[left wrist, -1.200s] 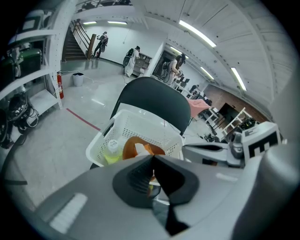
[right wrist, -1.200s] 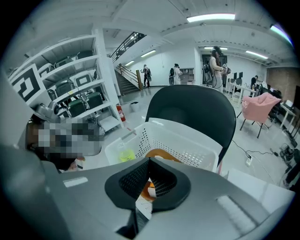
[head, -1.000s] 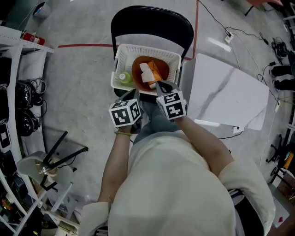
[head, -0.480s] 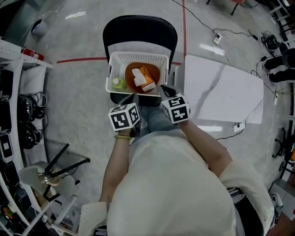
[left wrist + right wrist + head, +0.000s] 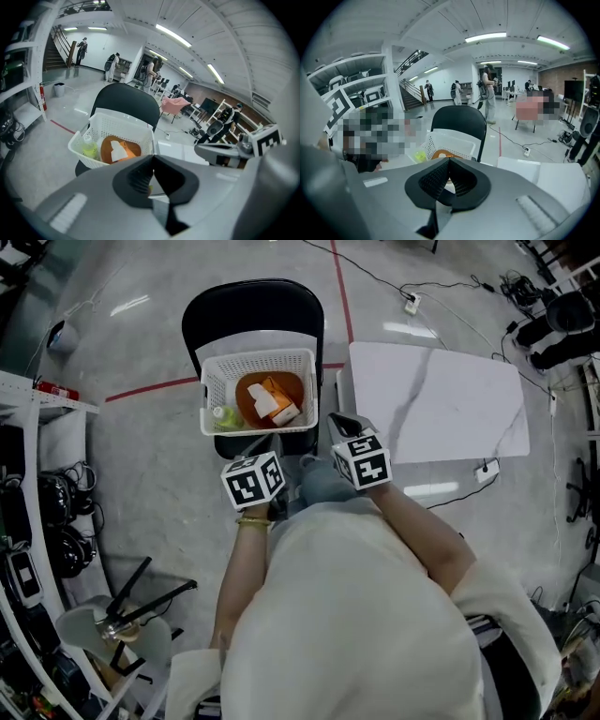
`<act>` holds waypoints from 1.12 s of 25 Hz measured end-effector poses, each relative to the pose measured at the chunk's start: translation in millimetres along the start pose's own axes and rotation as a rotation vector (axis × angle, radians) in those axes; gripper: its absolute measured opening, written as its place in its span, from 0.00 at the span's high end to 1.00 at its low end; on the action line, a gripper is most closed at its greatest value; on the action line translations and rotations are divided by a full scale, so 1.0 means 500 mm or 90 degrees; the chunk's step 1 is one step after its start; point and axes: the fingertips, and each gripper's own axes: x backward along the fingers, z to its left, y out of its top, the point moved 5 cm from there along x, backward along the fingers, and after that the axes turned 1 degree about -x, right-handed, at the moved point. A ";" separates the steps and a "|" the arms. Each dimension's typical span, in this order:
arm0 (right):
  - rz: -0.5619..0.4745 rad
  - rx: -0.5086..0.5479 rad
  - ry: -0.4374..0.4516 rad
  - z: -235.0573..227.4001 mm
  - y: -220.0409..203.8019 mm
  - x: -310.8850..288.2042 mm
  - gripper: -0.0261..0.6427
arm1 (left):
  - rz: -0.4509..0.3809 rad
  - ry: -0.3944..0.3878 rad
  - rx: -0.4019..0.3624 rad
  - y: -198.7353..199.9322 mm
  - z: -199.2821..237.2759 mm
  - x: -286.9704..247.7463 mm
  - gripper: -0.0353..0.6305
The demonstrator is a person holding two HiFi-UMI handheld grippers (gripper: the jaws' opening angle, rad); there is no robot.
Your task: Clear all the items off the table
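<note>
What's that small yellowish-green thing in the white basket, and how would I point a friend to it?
Find the black chair beside the white table; a white perforated basket sits on its seat. At the basket's left side, next to the orange bowl, stands a small bottle. It alone is yellow-green with a white cap.

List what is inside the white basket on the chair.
The basket holds an orange bowl with white and orange packages in it, and a green bottle beside the bowl. The bowl's bottom and the basket floor under it are covered.
</note>
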 end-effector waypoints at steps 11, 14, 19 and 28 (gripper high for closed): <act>-0.026 -0.051 -0.075 -0.070 -0.052 0.118 0.96 | 0.021 -0.074 -0.071 -0.027 -0.128 -0.024 0.93; -0.026 -0.066 -0.097 -0.094 -0.073 0.145 0.96 | 0.031 -0.086 -0.085 -0.037 -0.157 -0.026 0.93; -0.027 -0.083 -0.113 -0.134 -0.109 0.192 0.96 | 0.036 -0.096 -0.101 -0.056 -0.208 -0.033 0.93; -0.038 -0.106 -0.129 -0.215 -0.181 0.304 0.96 | 0.040 -0.097 -0.121 -0.106 -0.325 -0.036 0.93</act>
